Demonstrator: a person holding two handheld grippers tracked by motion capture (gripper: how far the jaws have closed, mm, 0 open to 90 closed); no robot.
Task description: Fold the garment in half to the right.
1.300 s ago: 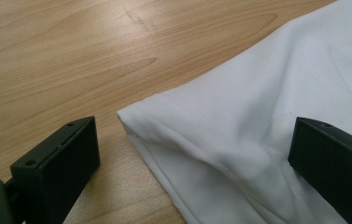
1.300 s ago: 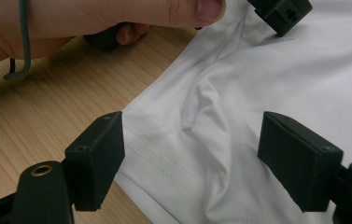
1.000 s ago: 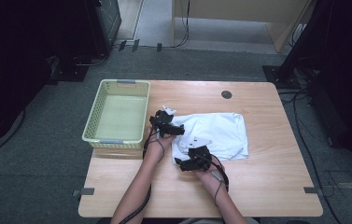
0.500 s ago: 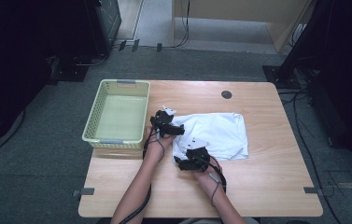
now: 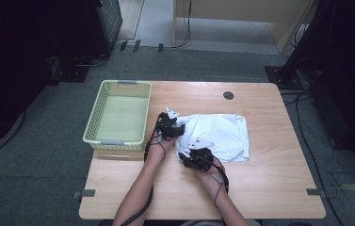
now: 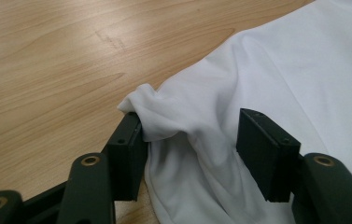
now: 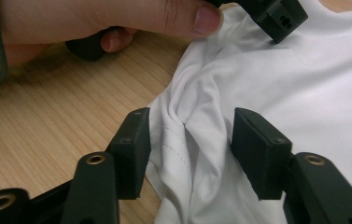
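Grippers gather the edge of a white cloth

Jaws of the left gripper have just been closing, and a bunched fold of the white cloth sits between them. Its left pad touches the fold; its right pad stands clear of the fabric with a gap showing, so the cloth is not yet pinched.

Jaws of the right gripper have also just been closing, around a raised ridge of the same cloth. Both pads sit just beside the ridge, and I cannot tell whether they press on it.

From the high view, the left gripper is at the cloth's near left corner, on the side towards the basket. The right gripper is at the cloth's near edge, closer to the person. In the right gripper view the person's left hand is just beyond the cloth's rumpled edge, the thumb tip touching the fabric.

The cloth lies spread on the wooden table, right of the basket and near it without touching. A small dark round disc sits on the table beyond the cloth, towards the far edge. The pale green basket stands at the table's left side, partly overhanging its edge.
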